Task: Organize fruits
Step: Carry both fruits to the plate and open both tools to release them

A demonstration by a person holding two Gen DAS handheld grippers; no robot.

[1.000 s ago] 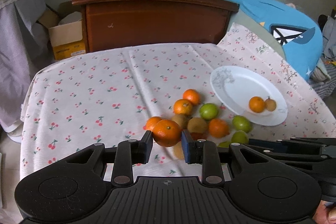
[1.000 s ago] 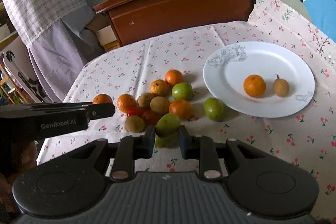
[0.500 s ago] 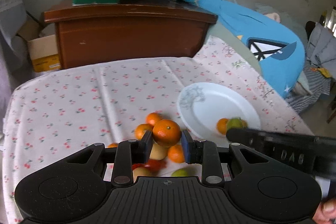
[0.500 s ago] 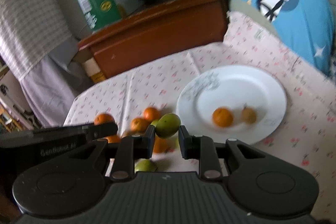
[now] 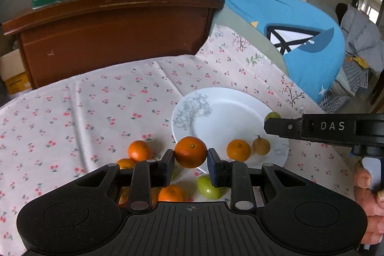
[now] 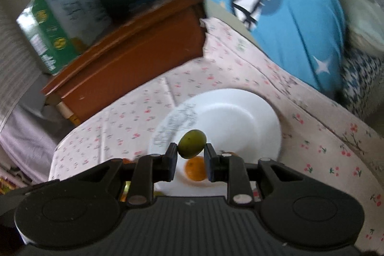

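Fruit in both grippers, plate ahead. Your left gripper (image 5: 190, 157) is clamped on an orange (image 5: 190, 151), pads on its two sides, carried above the near rim of the white plate (image 5: 228, 109) at frame centre. Your right gripper (image 6: 190, 155) is closed on a green fruit (image 6: 192, 143), held over the plate (image 6: 240, 116) in the middle of its own view; that view is blurred, so judge height from the left camera, where the right gripper enters at right with the green fruit (image 5: 272, 115) at its tip, over the plate's far right edge.

Already on the plate, lower right part: a small orange (image 5: 238, 150) and a brownish fruit (image 5: 261, 146), just beside each other. Loose fruit (image 5: 139, 150) sits on the cloth, lower left of the plate.

Advice for the set-down:
- Aim for bare white, upper and left parts of the plate, clear of the two fruits lying there.
- Lower until the fruit nearly rests before you let go; round fruit likely rolls if dropped.
- Release one hand at a time, so the grippers do not crowd each other over the plate.
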